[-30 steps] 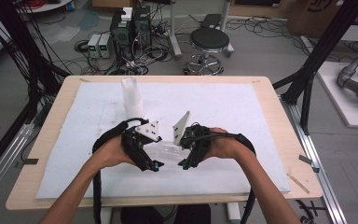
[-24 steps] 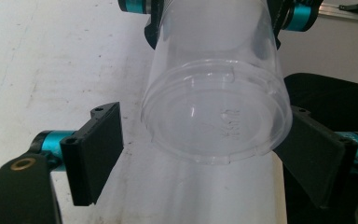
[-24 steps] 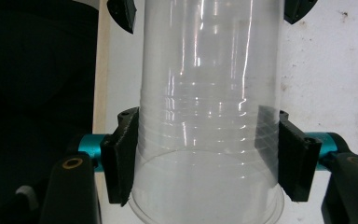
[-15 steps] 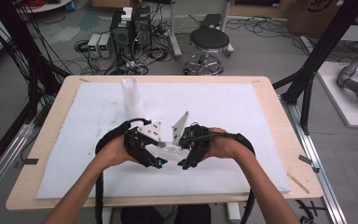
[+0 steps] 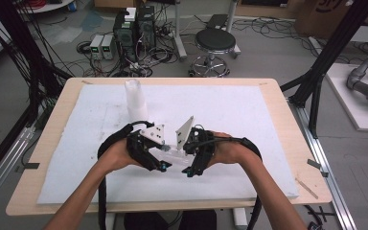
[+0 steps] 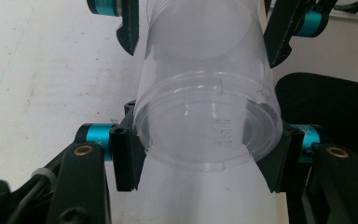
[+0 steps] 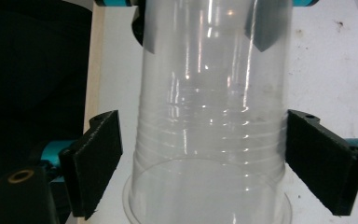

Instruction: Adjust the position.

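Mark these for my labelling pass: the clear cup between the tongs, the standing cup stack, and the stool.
clear cup [image 7: 212, 140]: right gripper view, ribbed side wall.
cup stack [image 5: 135, 98]: high view, middle of its side.
stool [image 5: 215, 40]: high view, black seat top.

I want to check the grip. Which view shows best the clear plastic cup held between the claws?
The left gripper view: the clear plastic cup shows its base between the jaws. The right gripper view shows its ribbed wall; the high view, a faint shape.
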Demonstrator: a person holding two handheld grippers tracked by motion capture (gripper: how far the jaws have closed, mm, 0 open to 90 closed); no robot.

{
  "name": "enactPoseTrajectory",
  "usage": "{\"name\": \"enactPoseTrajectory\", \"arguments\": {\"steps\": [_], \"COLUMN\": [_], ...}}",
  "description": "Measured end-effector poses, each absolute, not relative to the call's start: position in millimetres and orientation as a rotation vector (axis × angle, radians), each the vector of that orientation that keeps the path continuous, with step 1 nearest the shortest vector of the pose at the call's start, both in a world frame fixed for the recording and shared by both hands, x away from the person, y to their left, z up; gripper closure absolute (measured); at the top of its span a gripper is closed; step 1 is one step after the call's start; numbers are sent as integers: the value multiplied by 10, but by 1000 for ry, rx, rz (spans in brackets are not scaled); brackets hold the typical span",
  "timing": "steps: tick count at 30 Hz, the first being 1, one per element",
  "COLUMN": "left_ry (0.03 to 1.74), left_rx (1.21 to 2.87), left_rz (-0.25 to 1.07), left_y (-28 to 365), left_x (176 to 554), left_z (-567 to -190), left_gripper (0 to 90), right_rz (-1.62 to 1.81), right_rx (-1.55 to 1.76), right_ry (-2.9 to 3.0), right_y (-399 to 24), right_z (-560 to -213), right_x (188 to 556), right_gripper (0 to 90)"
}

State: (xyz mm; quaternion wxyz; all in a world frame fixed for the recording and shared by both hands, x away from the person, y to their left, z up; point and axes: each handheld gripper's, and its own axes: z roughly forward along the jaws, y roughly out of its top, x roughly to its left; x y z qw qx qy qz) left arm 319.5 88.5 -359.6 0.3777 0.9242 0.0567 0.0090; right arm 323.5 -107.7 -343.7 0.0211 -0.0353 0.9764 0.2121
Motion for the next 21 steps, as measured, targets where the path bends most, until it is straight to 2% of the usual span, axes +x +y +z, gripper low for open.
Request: {"name": "enactPoseTrajectory", "arguments": {"steps": [8,17,21], "left_ry": [167,266,272], "left_rx": [2329,2143,2000], "left_rz": [17,70,74], "left_y": [940,1243,1330], "left_x": [3182,3123,3098], "left_z": [-3686,-3968,-4005], "left_gripper": [414,414,415], "right_rz": [762,1169,1334], "right_rx": [-101,31,72], "right_ry": [2974,2815,2737], "right_y": [-1124,-1452,-1576], "right_z": [-3385,-3259,-3249], "right_x": [3257,3289,3276], "right_gripper": [137,137,137]}}
